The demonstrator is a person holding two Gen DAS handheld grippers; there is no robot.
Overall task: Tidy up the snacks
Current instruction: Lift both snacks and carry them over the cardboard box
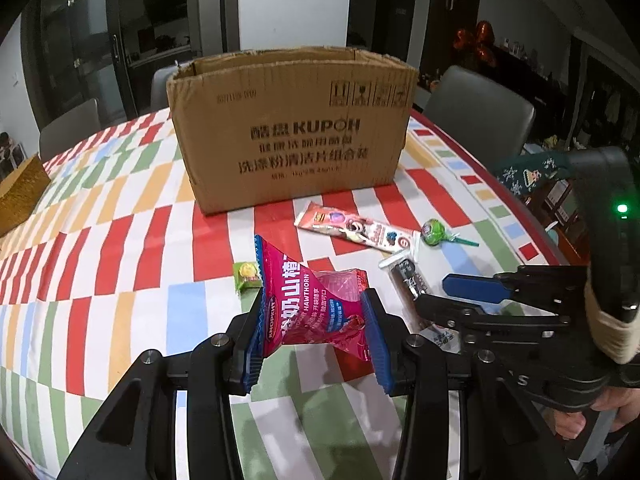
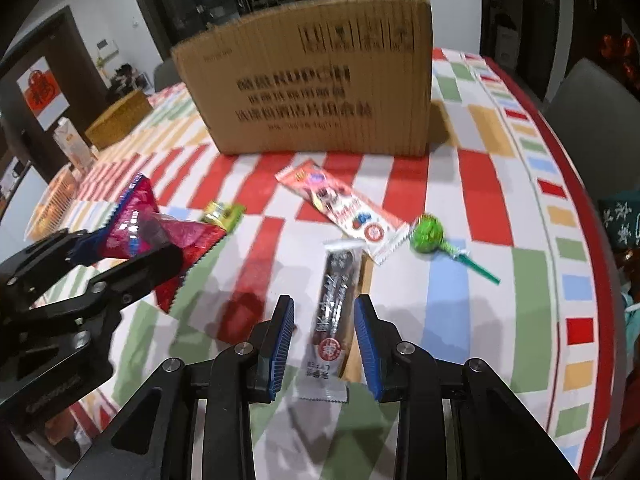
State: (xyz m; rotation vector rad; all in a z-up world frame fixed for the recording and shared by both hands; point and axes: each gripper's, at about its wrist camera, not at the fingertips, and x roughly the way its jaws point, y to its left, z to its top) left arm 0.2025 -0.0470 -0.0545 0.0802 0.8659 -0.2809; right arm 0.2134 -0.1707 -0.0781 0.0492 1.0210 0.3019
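Dark cabinets and grey chairs are seen behind a table covered by a cloth of red, green, yellow and blue checks. Well ahead of both grippers, an open cardboard box is stood upright on that cloth, presumably the place where the snacks are to be gathered. Between the box and the grippers the loose snacks are scattered: a long red-and-white packet is laid on a slant just beyond the right gripper, with a green lollipop beside its far end, off to that gripper's right. In the left gripper a pink hawthorn pouch is pinched between the blue pads and is carried clear of the cloth; a small green-and-yellow candy is left on the table just ahead of it and to its left. Nearest to the right gripper, a slim dark snack stick in a clear wrapper is laid with its long axis running straight away along the fingers, so that it sits lengthwise in the gap. The right jaws are held partly open, a pad on either side of the stick with cloth showing between pad and wrapper, so nothing is gripped there. A straight closing across the stick's narrow width is judged to be what the next move calls for.
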